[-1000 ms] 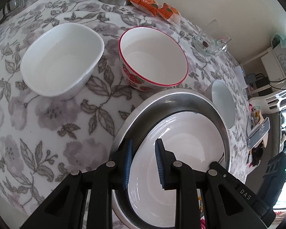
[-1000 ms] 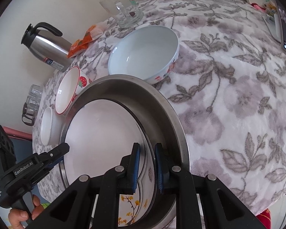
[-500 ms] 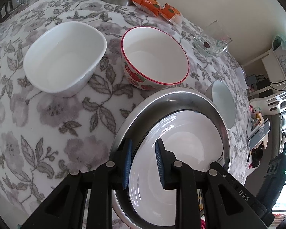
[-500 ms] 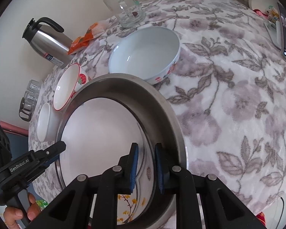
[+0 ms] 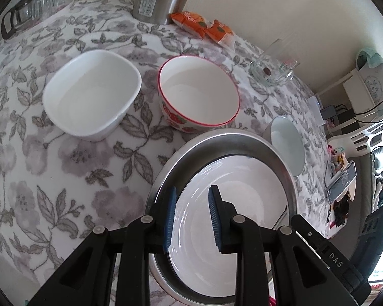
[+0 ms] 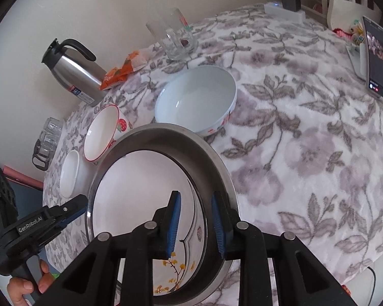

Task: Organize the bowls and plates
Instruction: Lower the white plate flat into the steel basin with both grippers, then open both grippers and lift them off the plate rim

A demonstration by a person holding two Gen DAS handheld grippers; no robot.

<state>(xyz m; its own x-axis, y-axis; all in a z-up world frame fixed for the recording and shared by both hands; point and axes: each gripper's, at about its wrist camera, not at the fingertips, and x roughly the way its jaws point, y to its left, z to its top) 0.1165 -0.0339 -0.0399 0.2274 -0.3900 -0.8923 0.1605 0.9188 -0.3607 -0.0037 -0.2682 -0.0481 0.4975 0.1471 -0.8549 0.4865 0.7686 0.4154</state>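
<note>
Bowls: three (image 5: 93, 94) (image 5: 199, 93) (image 6: 196, 102) | plates: white plate (image 5: 229, 204) in steel dish (image 5: 217, 140) | left tongs (image 5: 191, 216) clamped on white plate's rim | right tongs (image 6: 195, 225) just opening, straddling both rims.

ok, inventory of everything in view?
steel dish: 1, silver, near edge
plate: 1, white, yellow flowers, in steel dish
square bowl: 1, white, beyond dish
strawberry bowl: 1, red-rimmed, beside square bowl
round bowl: 1, pale blue-white, behind dish
flask: 1, steel, by wall
snack packets: 2, orange, beside flask
glass mug: 1, clear, by wall
phone: 1, dark, propped, table edge
tablecloth: 1, grey floral
left gripper: 1, black, shut on steel dish rim
right gripper: 1, black, open, jaws have just been opening astride dish rim
</note>
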